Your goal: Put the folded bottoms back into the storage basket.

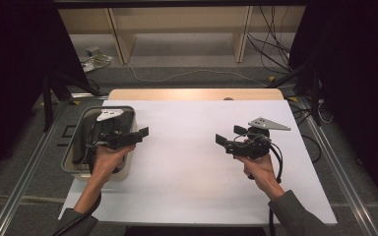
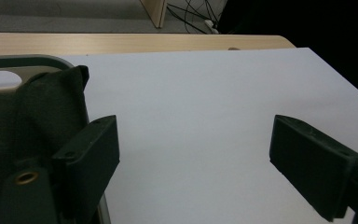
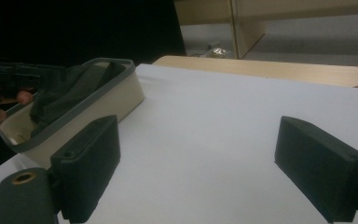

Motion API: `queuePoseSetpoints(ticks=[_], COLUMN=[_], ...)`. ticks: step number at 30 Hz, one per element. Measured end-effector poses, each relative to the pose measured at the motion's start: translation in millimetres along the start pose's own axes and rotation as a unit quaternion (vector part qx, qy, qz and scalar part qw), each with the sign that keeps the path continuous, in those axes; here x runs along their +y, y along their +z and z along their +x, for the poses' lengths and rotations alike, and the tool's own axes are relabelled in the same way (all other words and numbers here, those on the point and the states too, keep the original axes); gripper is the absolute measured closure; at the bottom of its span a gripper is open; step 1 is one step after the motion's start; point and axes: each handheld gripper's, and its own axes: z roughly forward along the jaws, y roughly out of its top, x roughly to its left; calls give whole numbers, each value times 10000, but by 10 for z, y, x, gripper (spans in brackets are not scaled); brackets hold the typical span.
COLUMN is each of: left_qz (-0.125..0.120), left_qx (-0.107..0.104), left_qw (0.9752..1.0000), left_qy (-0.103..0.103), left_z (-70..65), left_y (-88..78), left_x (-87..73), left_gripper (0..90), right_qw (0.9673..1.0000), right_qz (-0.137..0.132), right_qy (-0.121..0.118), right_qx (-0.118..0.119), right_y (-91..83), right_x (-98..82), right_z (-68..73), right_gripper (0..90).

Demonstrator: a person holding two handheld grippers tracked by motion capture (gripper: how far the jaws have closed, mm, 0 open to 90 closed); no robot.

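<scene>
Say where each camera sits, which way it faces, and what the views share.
High view: above the table's near edge, looking forward and down; both forearms, left gripper and right gripper show.
Left gripper view: rides the left gripper, facing across the white sheet past the basket; its open jaws show.
Right gripper view: rides the right gripper, facing the basket; its open jaws show.
Shared: basket with dark cloth.

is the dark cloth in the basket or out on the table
In the basket. The dark cloth lies bunched inside the beige basket at the table's left edge, part of it rising to the rim; none lies on the white sheet.
</scene>
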Motion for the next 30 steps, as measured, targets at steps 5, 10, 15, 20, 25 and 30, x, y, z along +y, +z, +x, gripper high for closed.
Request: queuePoseSetpoints(ticks=[5, 10, 15, 20, 25, 30], left_qz=[-69, -114, -222, -343, -501, -642], left_qx=[-29, -67, -136, -263, -430, -653], left_qw=[10000, 9998, 9995, 9985, 9969, 9949], left_qy=[67, 115, 195, 334, 429, 424], left_z=[-49, -78, -120, -187, -263, -328], left_y=[-5, -5, -23, -49, -76, -132], left_x=[-30, -83, -124, -174, -228, -255], left_gripper=[157, 158, 157, 157, 157, 157], right_qw=[10000, 9999, 9999, 9997, 9996, 9994], right_qz=[-20, -69, -116, -171, -216, -221], right_qy=[-45, -85, -126, -144, -161, -219], right_qx=[-9, -11, -14, -54, -44, -143], right_y=[-17, -38, -57, -86, -115, -142], right_x=[-16, -21, -35, -50, -68, -84], right_z=[4, 8, 10, 3, -9, 0], right_gripper=[147, 147, 147, 147, 129, 107])
